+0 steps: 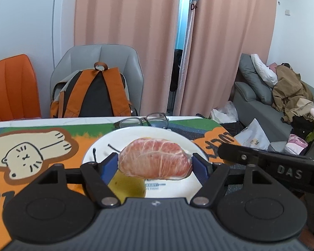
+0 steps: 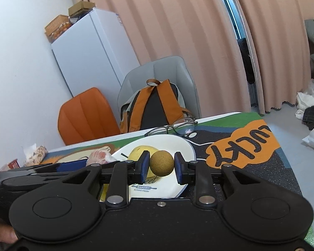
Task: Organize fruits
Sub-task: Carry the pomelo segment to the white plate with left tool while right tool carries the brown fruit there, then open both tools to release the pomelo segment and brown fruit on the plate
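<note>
our left gripper point(image 1: 155, 163) has its jaws clamped wide on the wrapped pomelo segment point(image 1: 155, 160), our right gripper point(image 2: 161, 165) pinches the small brown fruit point(image 2: 162, 163); we carry both over the white plate point(image 2: 178, 144), beside the pear point(image 2: 139, 151).

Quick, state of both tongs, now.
Left tongs: shut on the wrapped pomelo piece, over the plate.
Right tongs: shut on the small brown fruit.
</note>
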Demonstrator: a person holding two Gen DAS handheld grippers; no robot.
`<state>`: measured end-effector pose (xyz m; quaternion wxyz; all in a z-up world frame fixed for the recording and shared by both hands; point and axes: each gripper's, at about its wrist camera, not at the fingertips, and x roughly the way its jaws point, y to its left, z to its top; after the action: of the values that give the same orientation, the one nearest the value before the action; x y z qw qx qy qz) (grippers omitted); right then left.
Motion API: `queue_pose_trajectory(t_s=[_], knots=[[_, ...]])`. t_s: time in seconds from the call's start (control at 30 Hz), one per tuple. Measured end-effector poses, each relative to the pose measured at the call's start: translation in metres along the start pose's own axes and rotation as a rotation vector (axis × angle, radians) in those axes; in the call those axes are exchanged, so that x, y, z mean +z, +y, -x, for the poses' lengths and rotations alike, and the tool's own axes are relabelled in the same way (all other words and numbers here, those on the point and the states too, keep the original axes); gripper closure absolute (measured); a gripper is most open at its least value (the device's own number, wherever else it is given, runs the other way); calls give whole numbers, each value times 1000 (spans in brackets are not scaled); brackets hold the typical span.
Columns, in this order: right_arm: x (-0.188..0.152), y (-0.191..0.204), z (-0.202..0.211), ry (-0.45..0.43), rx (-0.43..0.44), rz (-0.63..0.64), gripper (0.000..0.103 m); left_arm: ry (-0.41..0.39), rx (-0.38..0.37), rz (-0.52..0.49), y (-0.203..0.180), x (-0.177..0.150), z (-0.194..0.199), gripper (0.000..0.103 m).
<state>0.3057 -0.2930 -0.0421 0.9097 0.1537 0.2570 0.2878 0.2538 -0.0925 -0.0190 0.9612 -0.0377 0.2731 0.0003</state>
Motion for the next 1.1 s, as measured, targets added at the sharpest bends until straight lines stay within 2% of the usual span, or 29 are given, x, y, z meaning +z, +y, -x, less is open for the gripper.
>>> queue_pose_trajectory(t_s=[0.3, 0.37, 1.1], knots=[[0, -4, -1, -3, -1, -8, 76, 7, 53, -63, -3, 5, -9, 26], [0, -1, -1, -3, 6, 0, 76, 1, 74, -65, 0, 5, -6, 18], [-19, 27, -24, 77, 33, 73, 76, 33, 130, 77, 64, -20, 28, 13]])
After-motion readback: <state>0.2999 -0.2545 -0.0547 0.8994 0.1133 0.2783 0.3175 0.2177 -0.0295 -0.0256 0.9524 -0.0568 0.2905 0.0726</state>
